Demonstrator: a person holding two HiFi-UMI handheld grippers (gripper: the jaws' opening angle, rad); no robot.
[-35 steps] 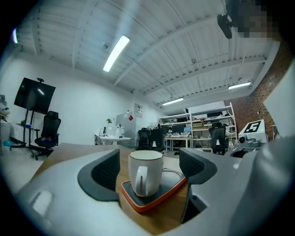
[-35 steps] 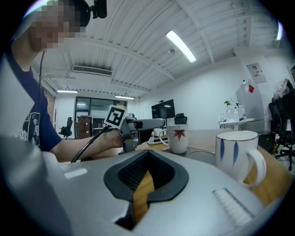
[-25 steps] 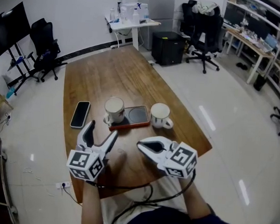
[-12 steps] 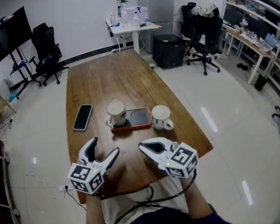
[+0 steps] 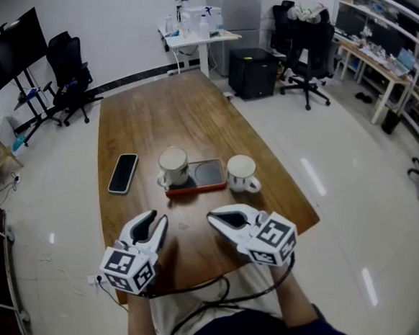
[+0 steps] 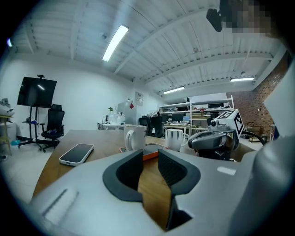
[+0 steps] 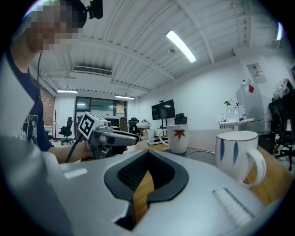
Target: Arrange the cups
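Note:
Two white cups stand side by side on the wooden table [image 5: 141,122]. The left cup [image 5: 172,166], with a red leaf print [image 7: 178,137], sits on the left end of an orange-rimmed coaster tray [image 5: 207,176]. The right cup [image 5: 241,173], with blue leaf marks [image 7: 237,154], stands on the wood just right of the tray. My left gripper [image 5: 155,220] hovers near the table's near edge, well short of the cups; its jaws are closing with a narrow gap and nothing between them [image 6: 148,156]. My right gripper [image 5: 210,216] is shut and empty [image 7: 147,159], in front of the right cup.
A black phone [image 5: 122,172] lies face up left of the tray. The table's near edge is just below both grippers. Office chairs, a white desk and a black cabinet [image 5: 252,71] stand beyond the table's far end.
The left gripper has drawn back toward the near edge and sunk a little, and its jaws have gone from wide open to a narrow gap. The right gripper and cups have not moved.

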